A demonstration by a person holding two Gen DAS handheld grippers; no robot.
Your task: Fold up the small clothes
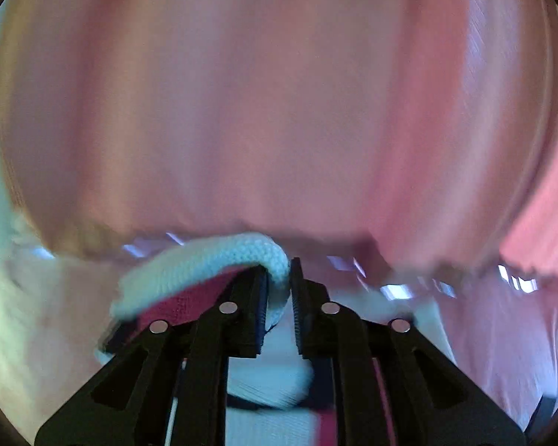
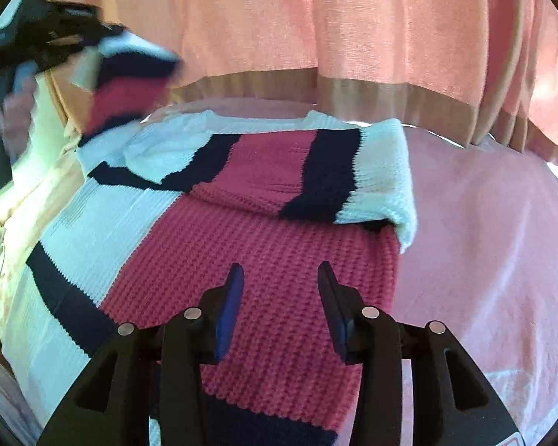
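Up close, the left hand-held gripper [image 1: 279, 278] pinches a white knit edge of the sweater [image 1: 204, 264] between its nearly closed jaws; the fabric loops over the left finger [image 1: 249, 297] toward 10 o'clock, with a strip of red knit showing beneath it. Beyond, from 9 through 3 o'clock, the blurred pink curtain [image 1: 279, 93] fills that view.

Meanwhile the right hand-held gripper [image 2: 281, 290] hovers with jaws spread apart and nothing between them, over the red band of the sweater [image 2: 264, 245], which lies on the pink bed [image 2: 483, 223]. At 12 o'clock from it, a sleeve [image 2: 316, 171] striped white, navy and red is folded across the body. White and navy bands run toward 8 o'clock. At 10 o'clock, the left hand-held gripper [image 2: 93, 42], blurred, lifts the other sleeve [image 2: 130, 78] above the bed, its lower end meeting the sweater's body. Behind everything, the curtain [image 2: 353, 37] hangs from 11 to 2 o'clock, with a tan hem [image 2: 390, 100].
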